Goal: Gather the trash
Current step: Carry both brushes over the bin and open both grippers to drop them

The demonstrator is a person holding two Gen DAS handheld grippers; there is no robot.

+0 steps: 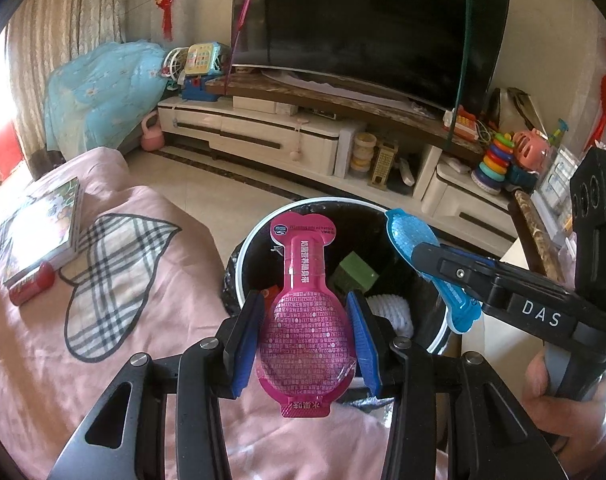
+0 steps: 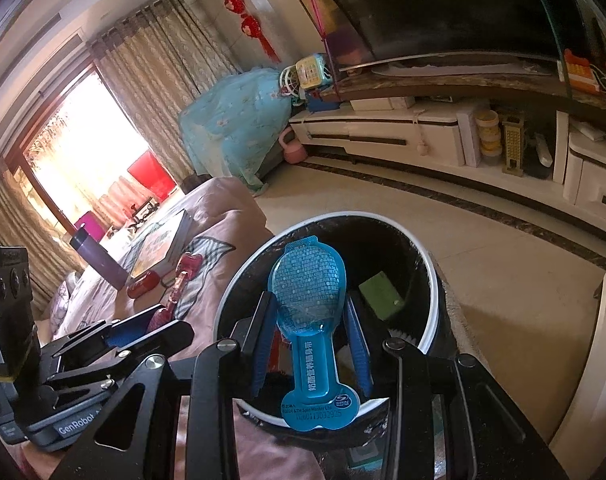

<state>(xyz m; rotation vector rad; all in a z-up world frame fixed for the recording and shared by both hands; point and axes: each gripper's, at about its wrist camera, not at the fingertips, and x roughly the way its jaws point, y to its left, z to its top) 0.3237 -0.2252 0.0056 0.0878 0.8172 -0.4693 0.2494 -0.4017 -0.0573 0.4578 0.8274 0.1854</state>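
my left gripper [image 1: 305, 322] is clamped on a pink pouch [image 1: 305, 312], its blue pads pressing the bulb from both sides, the narrow neck pointing away from me over the trash bin [image 1: 239, 256]. my right gripper [image 2: 309, 334] is clamped on a blue pouch [image 2: 309, 320] the same way, bulb end forward, hanging above the bin's open mouth. in the left view the blue pouch sits over the bin's right rim. inside the black-lined bin lie a green box [image 1: 353, 274] and something white and knitted [image 1: 391, 308]. the bin stands just beside the pink blanket [image 1: 103, 320], where a book [image 1: 43, 232] and a red can [image 1: 33, 283] rest touching each other.
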